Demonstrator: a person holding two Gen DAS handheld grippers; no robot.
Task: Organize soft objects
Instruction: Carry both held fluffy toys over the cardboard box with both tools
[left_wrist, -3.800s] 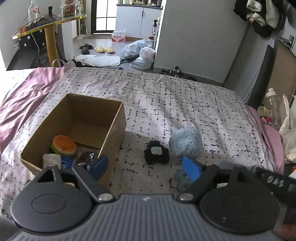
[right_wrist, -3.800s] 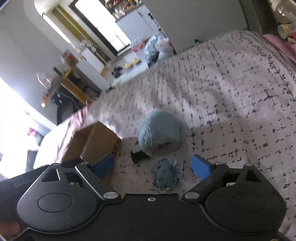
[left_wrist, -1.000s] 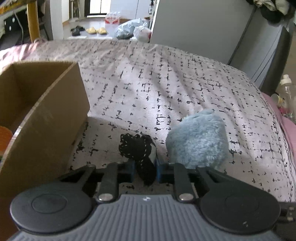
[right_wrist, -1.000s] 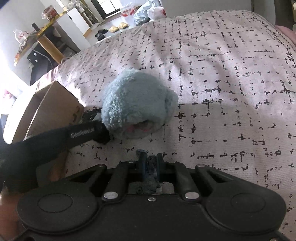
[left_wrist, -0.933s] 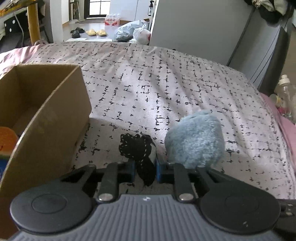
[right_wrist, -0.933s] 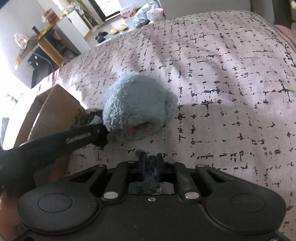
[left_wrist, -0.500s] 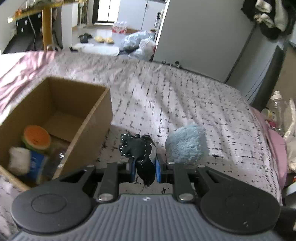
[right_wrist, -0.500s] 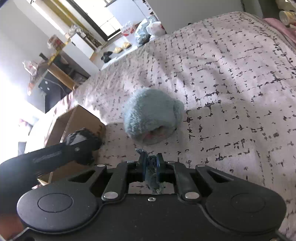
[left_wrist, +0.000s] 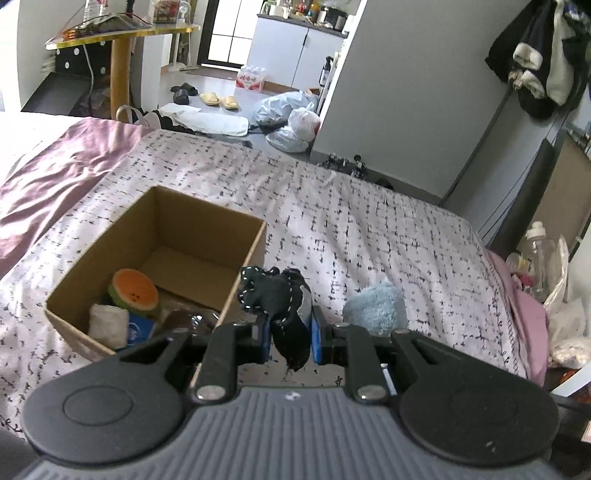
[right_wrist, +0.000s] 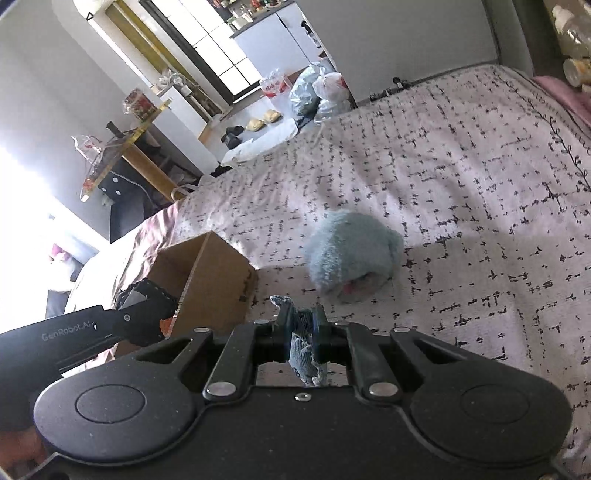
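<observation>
Two grippers are each clamped on a soft thing above the bed. The left gripper has its blue-padded fingers pressed together on a black pouch with white stitching, which sticks up past the fingertips and hangs a little below them. In the right wrist view the same pouch shows at the end of the left gripper's dark arm, held over the near corner of the cardboard box.

The right gripper is closed tight on a small blue-grey cloth piece (what kind of item it is cannot be told), which droops beneath the fingers.

A fluffy light-blue toy lies on the patterned bedspread, just right of the left gripper's fingertips and apart from the box; from the right wrist view the toy shows a pinkish patch on its underside.

The open box sits on the bed to the left. Inside it, toward the near end, are a watermelon-slice toy, a white roll and something blue beside it.
</observation>
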